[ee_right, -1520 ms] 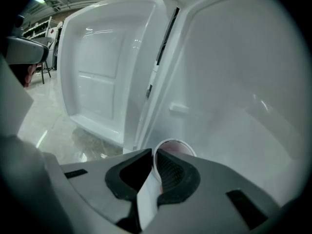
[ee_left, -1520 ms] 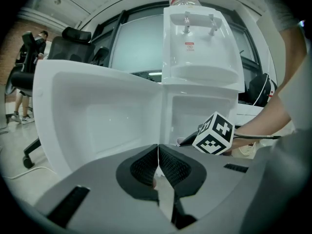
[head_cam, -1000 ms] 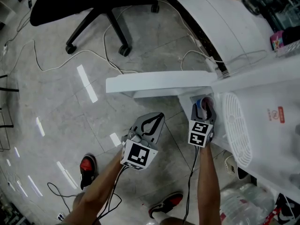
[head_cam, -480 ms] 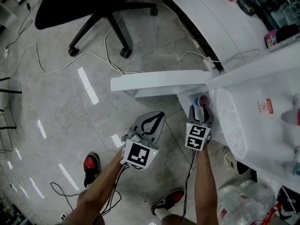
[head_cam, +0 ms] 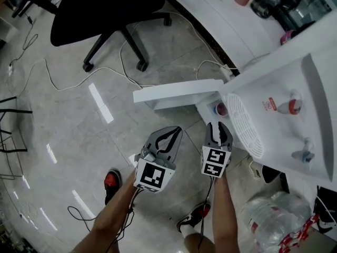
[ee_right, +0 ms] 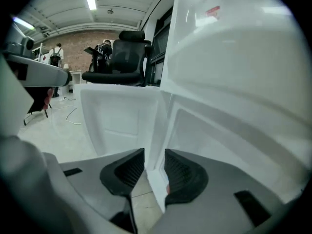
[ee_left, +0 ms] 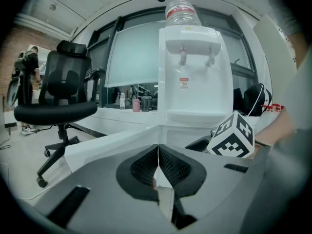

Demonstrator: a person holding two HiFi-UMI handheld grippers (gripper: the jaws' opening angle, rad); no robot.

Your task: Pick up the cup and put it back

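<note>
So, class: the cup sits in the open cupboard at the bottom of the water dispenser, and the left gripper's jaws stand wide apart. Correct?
No. The left gripper has its jaws shut, pads together with nothing between, as the left gripper view shows. The cup does sit in the open cupboard of the water dispenser.

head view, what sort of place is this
Most likely an office or lab workroom: a bottle-fed water dispenser, a black office chair on wheels, and a long white desk with items along it.
</note>
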